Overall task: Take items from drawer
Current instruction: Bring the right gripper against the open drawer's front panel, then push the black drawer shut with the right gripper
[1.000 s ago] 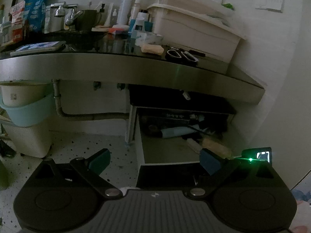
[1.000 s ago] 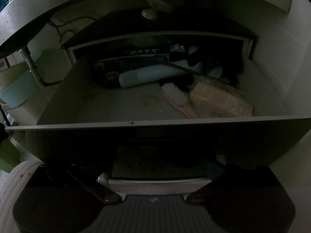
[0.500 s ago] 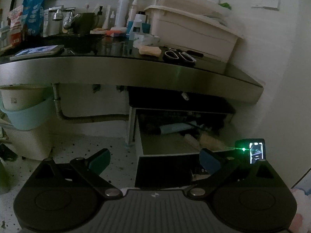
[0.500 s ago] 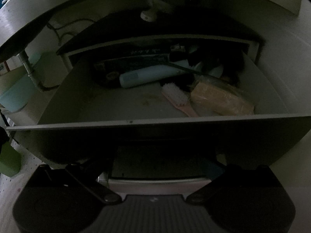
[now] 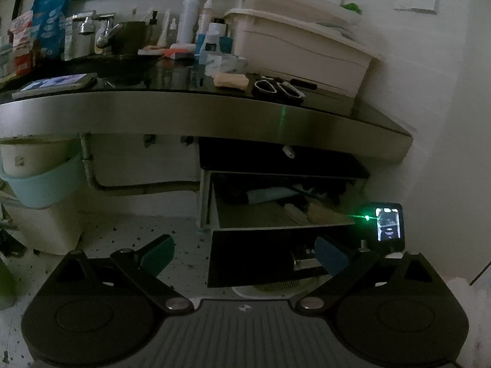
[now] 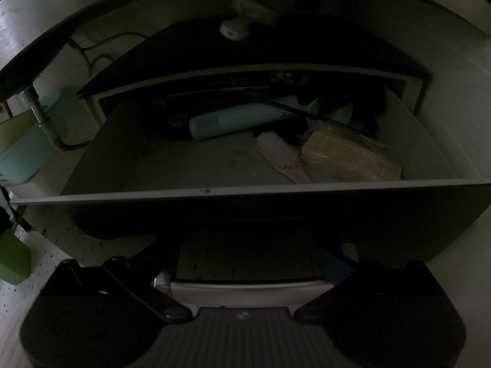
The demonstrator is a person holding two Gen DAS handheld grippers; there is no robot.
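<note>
The drawer (image 5: pixel 276 257) under the counter stands pulled open. In the right wrist view its front edge (image 6: pixel 245 191) runs across the frame. Inside lie a pale blue cylinder-shaped device (image 6: pixel 236 121), a pink brush with white bristles (image 6: pixel 277 153), a tan wrapped block (image 6: pixel 349 159) and dark items at the back. My left gripper (image 5: pixel 244 256) is open and empty, well back from the drawer. My right gripper (image 6: pixel 248 260) is open in front of and below the drawer front; it also shows in the left wrist view (image 5: pixel 388 227).
The counter (image 5: pixel 214 113) above holds scissors (image 5: pixel 277 90), a soap bar (image 5: pixel 230 80), bottles, a phone (image 5: pixel 58 82) and a white bin (image 5: pixel 300 55). A pale blue basket (image 5: pixel 43 184) and drain pipe (image 5: pixel 92 171) are at left. A wall is at right.
The left gripper has drawn back and up from the drawer. The right gripper has moved slightly nearer and higher over the drawer front. Both stay open.
</note>
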